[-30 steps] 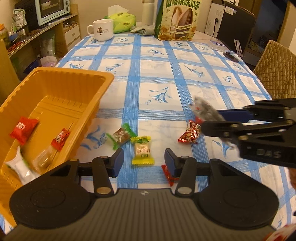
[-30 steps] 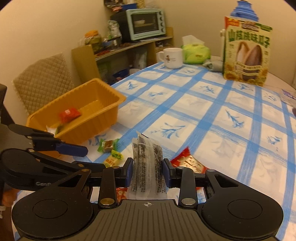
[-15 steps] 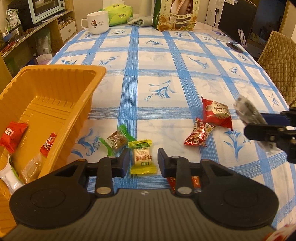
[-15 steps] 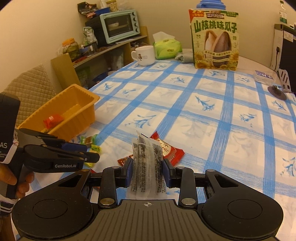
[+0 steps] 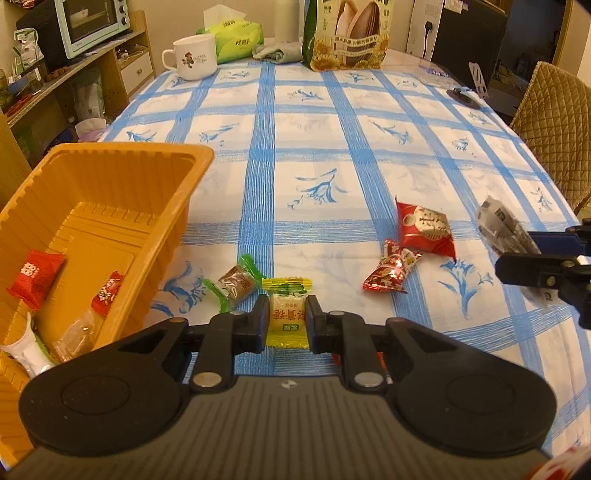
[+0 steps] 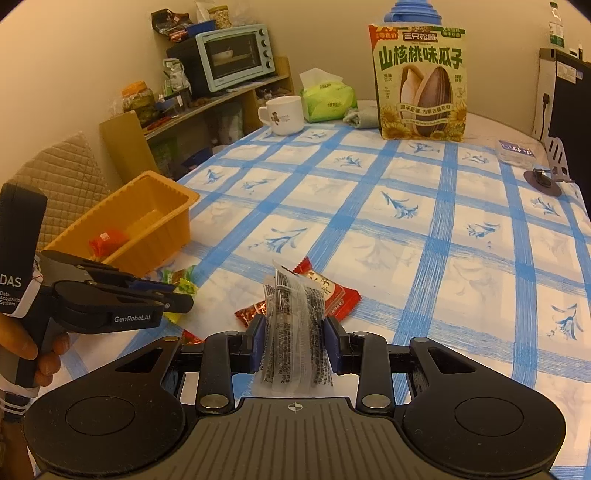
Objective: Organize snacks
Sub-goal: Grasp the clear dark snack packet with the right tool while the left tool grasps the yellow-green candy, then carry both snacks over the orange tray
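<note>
Grip, left: your left gripper (image 5: pixel 286 323) is clamped on the yellow-wrapped candy (image 5: pixel 287 313), both pads against its sides; the jaws have just been closing onto it. The candy sits low at the near edge of the tablecloth (image 5: pixel 317 147).
Grip, right: your right gripper (image 6: pixel 294 345) pinches a clear printed snack packet (image 6: pixel 295 332), which stands upright between the pads, above the table.
Tray: the orange plastic tray (image 5: pixel 122 173) sits to the left of your left gripper, holding a red square packet (image 5: pixel 35 273), a small red candy (image 5: pixel 107 291), a brownish clear packet and a white item at the near corner.
Loose snacks: a brown candy with green twist ends (image 5: pixel 236 286) lies just beside the yellow one; a red foil candy (image 5: pixel 391 271) and a red pillow packet (image 5: pixel 424 229) lie touching, further right.
Background: a white mug (image 5: pixel 194 57), a green tissue pack (image 5: pixel 236 35) and a sunflower seed bag (image 6: pixel 421 81) stand at the far end.
</note>
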A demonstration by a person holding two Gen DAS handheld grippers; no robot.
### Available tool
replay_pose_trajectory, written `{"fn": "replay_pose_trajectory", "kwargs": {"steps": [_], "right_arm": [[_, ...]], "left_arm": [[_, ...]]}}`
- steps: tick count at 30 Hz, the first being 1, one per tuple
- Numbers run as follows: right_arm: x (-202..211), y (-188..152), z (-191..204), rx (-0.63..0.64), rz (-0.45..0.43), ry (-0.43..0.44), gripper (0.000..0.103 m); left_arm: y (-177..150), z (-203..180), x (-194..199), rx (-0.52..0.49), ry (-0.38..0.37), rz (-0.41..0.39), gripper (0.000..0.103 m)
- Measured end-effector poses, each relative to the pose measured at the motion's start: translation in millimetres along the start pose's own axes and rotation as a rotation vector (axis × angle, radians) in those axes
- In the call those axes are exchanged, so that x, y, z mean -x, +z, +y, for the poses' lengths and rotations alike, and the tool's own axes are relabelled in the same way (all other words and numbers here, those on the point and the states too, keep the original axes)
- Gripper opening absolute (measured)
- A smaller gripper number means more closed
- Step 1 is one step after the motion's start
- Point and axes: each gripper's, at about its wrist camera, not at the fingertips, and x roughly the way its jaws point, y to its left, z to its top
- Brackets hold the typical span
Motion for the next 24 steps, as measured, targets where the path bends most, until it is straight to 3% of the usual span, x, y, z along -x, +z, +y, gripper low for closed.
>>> {"fn": "replay_pose_trajectory", "kwargs": {"steps": [11, 24], "right_arm": [[17, 2, 27, 0.031, -0.012, 0.058, 0.034], [36, -15, 90, 0.078, 0.031, 0.181, 0.034]], "left_arm": [[-19, 8, 69, 0.039, -0.033, -0.06, 0.018], [-74, 46, 146, 0.121, 0.029, -0.066, 0.018]]}}
